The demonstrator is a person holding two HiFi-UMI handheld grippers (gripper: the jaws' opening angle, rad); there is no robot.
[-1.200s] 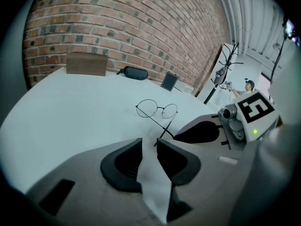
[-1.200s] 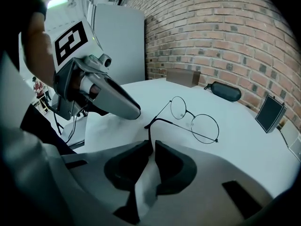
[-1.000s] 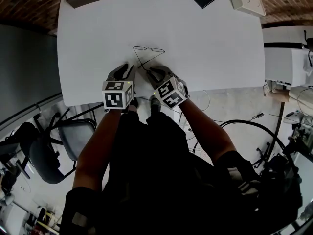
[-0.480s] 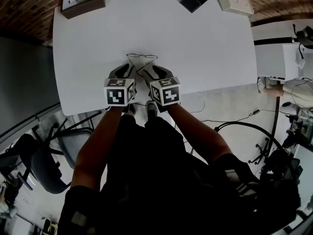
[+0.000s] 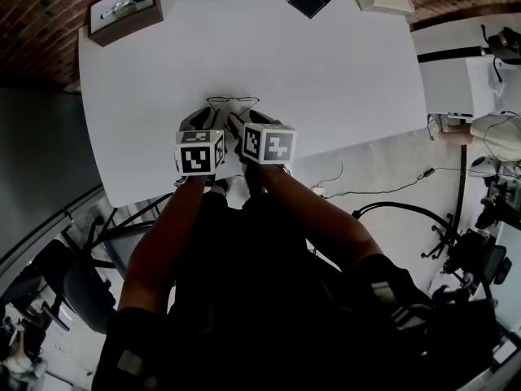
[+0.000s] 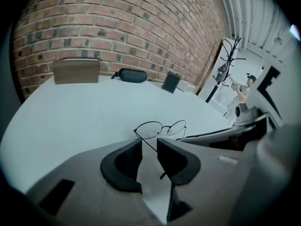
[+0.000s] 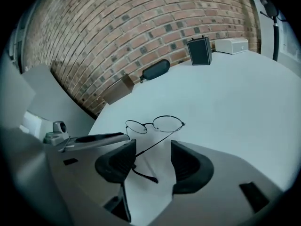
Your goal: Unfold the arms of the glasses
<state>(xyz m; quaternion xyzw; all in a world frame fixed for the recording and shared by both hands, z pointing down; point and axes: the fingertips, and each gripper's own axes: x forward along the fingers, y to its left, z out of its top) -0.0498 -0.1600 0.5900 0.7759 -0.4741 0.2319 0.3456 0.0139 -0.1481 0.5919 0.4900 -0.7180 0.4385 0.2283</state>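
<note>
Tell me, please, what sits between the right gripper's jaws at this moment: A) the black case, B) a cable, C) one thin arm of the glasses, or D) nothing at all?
C: in the right gripper view, the right gripper has its jaws apart, having just been opening, with one arm of the glasses running between them unpressed.

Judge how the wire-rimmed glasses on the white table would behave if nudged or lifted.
The glasses look thin-wired, so probably very light and likely to skid on the smooth table. The slender arms would probably flex or bend if squeezed hard.
</note>
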